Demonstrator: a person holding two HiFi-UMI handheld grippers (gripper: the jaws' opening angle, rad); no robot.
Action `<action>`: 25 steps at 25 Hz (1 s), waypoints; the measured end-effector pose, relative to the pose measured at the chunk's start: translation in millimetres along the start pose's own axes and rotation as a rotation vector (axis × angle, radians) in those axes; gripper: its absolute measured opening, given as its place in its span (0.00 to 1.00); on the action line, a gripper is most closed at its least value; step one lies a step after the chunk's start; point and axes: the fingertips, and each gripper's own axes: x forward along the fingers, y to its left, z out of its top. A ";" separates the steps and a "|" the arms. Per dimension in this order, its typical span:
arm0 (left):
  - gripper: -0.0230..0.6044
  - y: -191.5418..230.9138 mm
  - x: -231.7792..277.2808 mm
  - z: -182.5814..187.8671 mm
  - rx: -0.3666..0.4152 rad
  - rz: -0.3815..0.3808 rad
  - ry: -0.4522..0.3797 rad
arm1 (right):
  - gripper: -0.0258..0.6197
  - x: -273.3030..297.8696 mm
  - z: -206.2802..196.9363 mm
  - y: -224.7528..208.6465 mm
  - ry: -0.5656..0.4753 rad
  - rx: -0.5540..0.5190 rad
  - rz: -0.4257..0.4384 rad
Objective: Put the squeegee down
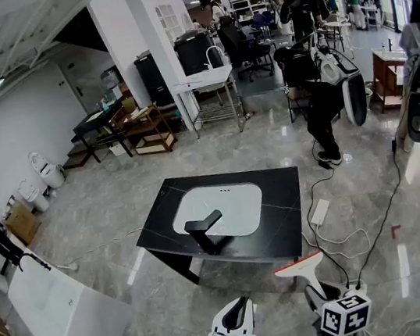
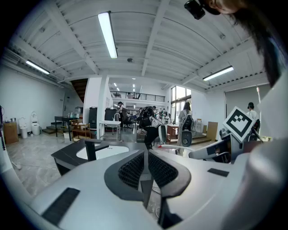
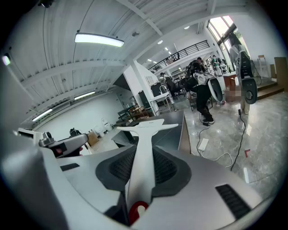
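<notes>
A white squeegee [image 1: 300, 266] with a reddish blade edge is held by its handle in my right gripper [image 1: 317, 293], low in the head view, in the air in front of the counter's near edge. In the right gripper view the handle [image 3: 145, 148] runs up between the pads and the blade spreads above them; the right gripper [image 3: 144, 157] is shut on it. My left gripper [image 1: 237, 311] hangs to its left, and its pads meet with nothing between them [image 2: 146, 157]. Ahead stands the black counter [image 1: 281, 219] with a white sink basin [image 1: 232, 206] and a black faucet [image 1: 204, 231].
A white bathtub [image 1: 59, 314] stands on the floor at the left. Cables [image 1: 340, 241] and a power strip [image 1: 319, 211] lie right of the counter. A person [image 1: 319, 106] bends over behind it. Toilets [image 1: 41, 174], desks and shelves stand further back.
</notes>
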 end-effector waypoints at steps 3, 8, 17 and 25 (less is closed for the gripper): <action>0.10 -12.9 2.4 5.7 0.006 -0.021 -0.027 | 0.20 -7.2 -4.8 -6.1 -0.013 -0.006 -0.015; 0.10 -20.8 -6.1 18.2 0.027 -0.073 -0.072 | 0.20 -15.7 -1.9 9.6 -0.037 -0.017 -0.026; 0.10 -8.0 -30.2 21.7 0.013 -0.115 -0.083 | 0.20 -27.6 -6.7 43.8 -0.037 -0.036 -0.055; 0.10 6.5 -48.8 12.0 0.003 -0.115 -0.079 | 0.20 -23.7 -13.5 64.7 -0.036 -0.009 -0.030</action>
